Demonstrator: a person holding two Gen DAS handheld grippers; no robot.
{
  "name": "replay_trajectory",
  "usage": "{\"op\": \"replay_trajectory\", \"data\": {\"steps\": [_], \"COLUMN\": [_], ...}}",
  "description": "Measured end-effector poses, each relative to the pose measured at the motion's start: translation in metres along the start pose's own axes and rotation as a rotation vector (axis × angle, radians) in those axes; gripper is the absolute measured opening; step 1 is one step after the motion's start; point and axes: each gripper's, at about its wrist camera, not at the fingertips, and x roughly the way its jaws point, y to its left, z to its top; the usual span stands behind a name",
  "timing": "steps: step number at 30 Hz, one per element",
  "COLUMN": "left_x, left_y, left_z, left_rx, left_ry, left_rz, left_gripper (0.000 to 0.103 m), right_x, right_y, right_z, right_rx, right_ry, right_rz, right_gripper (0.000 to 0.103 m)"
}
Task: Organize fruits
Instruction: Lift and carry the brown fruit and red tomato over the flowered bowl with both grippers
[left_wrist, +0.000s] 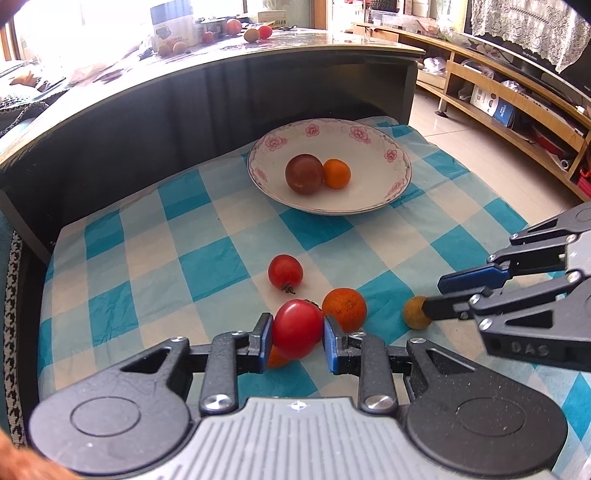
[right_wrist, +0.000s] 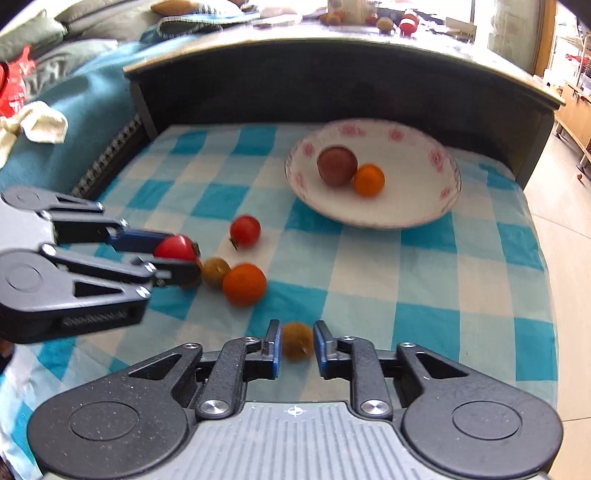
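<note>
we have the left tool (left_wrist: 297, 332) pinching a tomato (left_wrist: 297, 328) just off the cloth (left_wrist: 207, 266); we should lift clear of the orange (left_wrist: 344, 309) beside it. the right tool (right_wrist: 295, 343), spread, straddles a brown fruit (right_wrist: 297, 340). ahead, the bowl (left_wrist: 369, 206) holds a dark fruit (left_wrist: 304, 173) touching a small orange (left_wrist: 336, 173).

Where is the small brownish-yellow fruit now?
The brownish-yellow fruit sits on the checked cloth between the fingers of the right tool, nearer than the loose orange.
</note>
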Motion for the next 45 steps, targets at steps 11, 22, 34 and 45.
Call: {"op": "replay_trajectory", "data": {"steps": [11, 22, 34, 45], "left_x": [0.006, 0.008, 0.033, 0.067], "left_y": [-0.004, -0.015, -0.015, -0.017], "left_z": [-0.003, 0.016, 0.063, 0.086], "left_rx": [0.008, 0.045, 0.043, 0.058], "left_ry": [0.019, -0.021, -0.081, -0.069], "left_rz": [-0.008, 0.007, 0.02, 0.044], "left_gripper": [0.037, 0.037, 0.037, 0.037], "right_x": [0.02, 0.0, 0.006, 0.031], "right_y": [0.007, -0.01, -0.035, -0.056], "right_z": [-0.006, 0.014, 0.052, 0.069], "right_rx": [0.003, 0.046, 0.08, 0.064], "right_ry": [0.048, -0.046, -0.114, -0.102], "right_rz": [0.025, -0.02, -0.066, -0.101], "right_gripper": [0.018, 0.019, 0.018, 0.019]}}
